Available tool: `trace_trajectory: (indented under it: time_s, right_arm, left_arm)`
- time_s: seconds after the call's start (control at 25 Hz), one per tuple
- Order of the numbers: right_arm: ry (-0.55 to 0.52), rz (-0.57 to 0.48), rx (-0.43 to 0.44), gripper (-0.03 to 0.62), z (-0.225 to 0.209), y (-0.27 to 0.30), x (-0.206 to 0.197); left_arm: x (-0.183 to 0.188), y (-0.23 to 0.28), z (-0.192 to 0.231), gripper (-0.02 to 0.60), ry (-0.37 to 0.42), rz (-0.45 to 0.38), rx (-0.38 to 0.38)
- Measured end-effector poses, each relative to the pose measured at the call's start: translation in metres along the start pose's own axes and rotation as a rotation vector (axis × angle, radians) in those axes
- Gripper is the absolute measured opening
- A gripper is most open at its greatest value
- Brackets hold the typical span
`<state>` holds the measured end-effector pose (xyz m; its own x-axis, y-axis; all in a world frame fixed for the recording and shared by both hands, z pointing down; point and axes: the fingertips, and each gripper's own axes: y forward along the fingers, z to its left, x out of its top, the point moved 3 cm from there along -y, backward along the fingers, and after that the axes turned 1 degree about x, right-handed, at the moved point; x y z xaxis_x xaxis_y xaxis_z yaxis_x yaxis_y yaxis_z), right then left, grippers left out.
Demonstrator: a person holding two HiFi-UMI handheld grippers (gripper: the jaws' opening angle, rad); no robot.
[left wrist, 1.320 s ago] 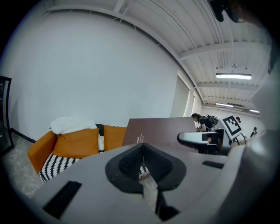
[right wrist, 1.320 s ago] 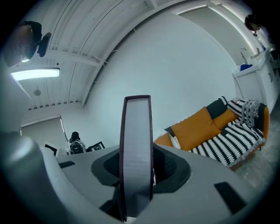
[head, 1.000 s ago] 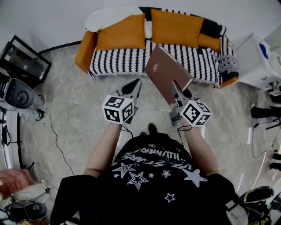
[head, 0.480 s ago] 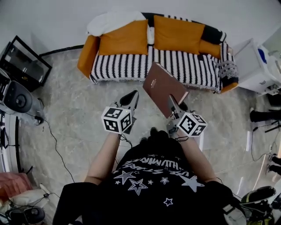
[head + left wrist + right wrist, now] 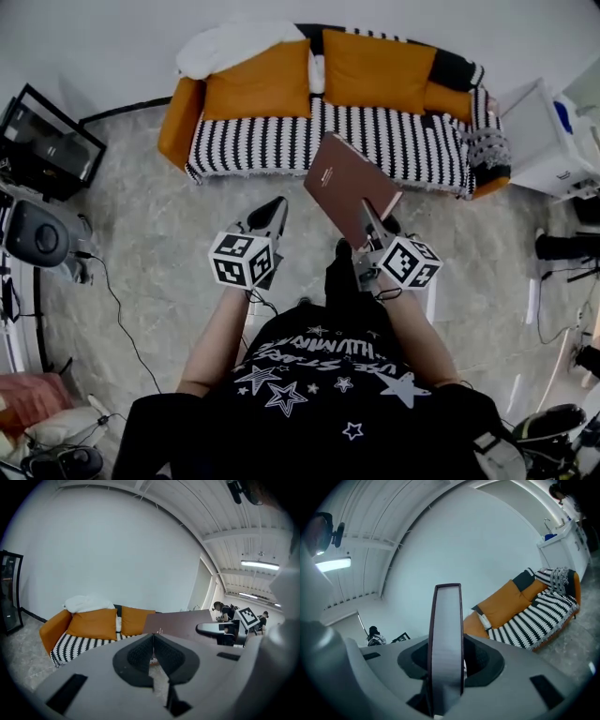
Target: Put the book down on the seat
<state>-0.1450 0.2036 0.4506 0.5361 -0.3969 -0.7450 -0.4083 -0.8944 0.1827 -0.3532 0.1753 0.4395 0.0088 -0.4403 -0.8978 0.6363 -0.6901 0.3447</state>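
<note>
A brown hardcover book [image 5: 349, 186] is held in the air in front of the sofa, tilted, with my right gripper [image 5: 372, 225] shut on its near edge. In the right gripper view the book's page edge [image 5: 447, 644] stands upright between the jaws. My left gripper [image 5: 270, 214] hangs to the left of the book, shut with nothing in it; its pads [image 5: 153, 649] meet. The sofa seat [image 5: 309, 133], black-and-white striped, lies beyond the book, with orange cushions [image 5: 258, 81] along the back. From the left gripper view the book [image 5: 183, 626] and the sofa [image 5: 93, 629] show ahead.
A white blanket [image 5: 239, 40] lies on the sofa's back left. A black frame [image 5: 47, 148] and a grey machine [image 5: 37, 234] stand at the left. White cabinets [image 5: 548, 131] stand at the right. Cables [image 5: 117, 300] run over the marble floor [image 5: 150, 234]. People [image 5: 225, 613] stand far right.
Both grippers and the book have come slightly lower and nearer in the head view, and the left gripper has drifted a little left. The grip on the book is unchanged.
</note>
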Motion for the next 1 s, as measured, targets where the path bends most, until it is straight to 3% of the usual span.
trace_trajectory:
  time_s: [0.16,0.48,0.76,1.0]
  right_arm:
    - [0.027,0.017,0.002,0.153,-0.034,0.026,0.019]
    - [0.054,-0.018,-0.024,0.153,-0.098,0.063,0.098]
    - [0.105,-0.034,-0.009,0.153,-0.141,0.073,0.137]
    - [0.114,-0.038,0.011,0.154,-0.172,0.08,0.165]
  left_arm:
    - [0.012,0.04,0.008,0.011,-0.016,0.009,0.02]
    - [0.059,0.134,0.0,0.011,0.015,0.027,0.004]
    - [0.069,0.184,-0.015,0.011,0.033,0.074,-0.008]
    - [0.089,0.221,-0.028,0.011,0.054,0.064,0.007]
